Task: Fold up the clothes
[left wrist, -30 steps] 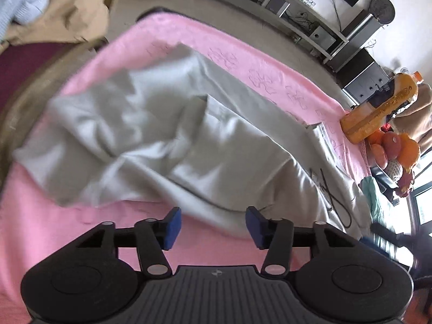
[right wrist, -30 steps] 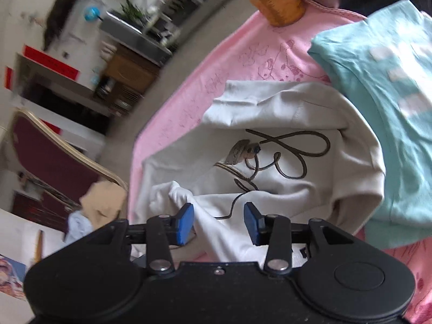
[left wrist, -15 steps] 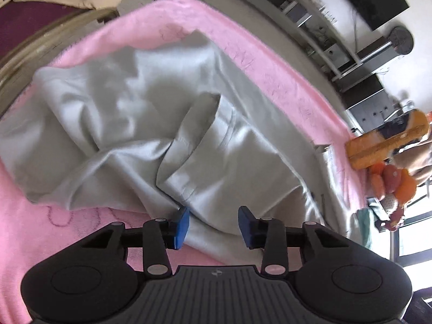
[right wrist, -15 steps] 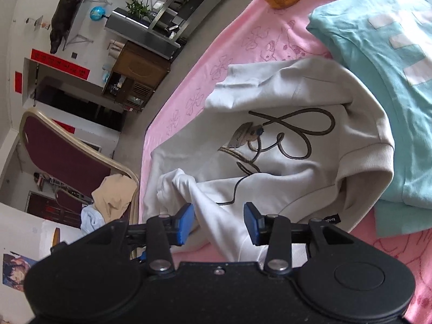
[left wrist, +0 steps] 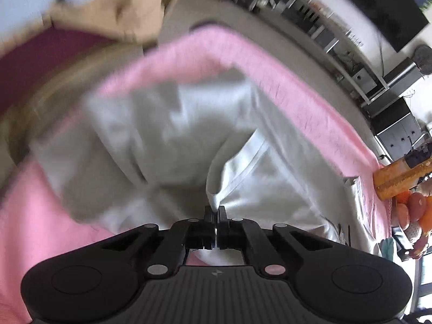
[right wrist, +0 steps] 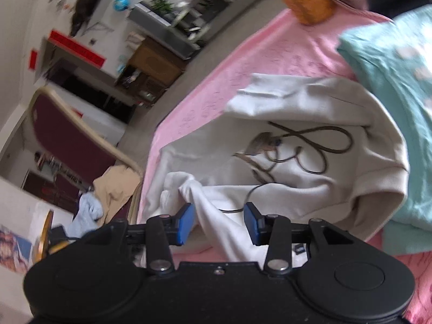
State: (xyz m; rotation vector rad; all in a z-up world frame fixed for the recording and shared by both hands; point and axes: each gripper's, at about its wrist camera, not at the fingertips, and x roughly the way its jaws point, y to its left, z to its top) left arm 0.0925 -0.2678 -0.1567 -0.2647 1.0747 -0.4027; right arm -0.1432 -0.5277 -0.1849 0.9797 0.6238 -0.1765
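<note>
Grey sweatshirt (right wrist: 310, 135) lies crumpled on pink tabletop (left wrist: 310, 102), fold barely begun. Left gripper (left wrist: 215, 210) fingers pinched on its sleeve cuff; right gripper (right wrist: 218, 221) fingers spread w/ loose cloth between. Teal shirt (right wrist: 391, 86) at right looks folded.

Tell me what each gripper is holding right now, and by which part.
The left gripper is shut on the grey sweatshirt, pinching a raised fold at its edge. The right gripper is open over bunched fabric and holds nothing.
</note>
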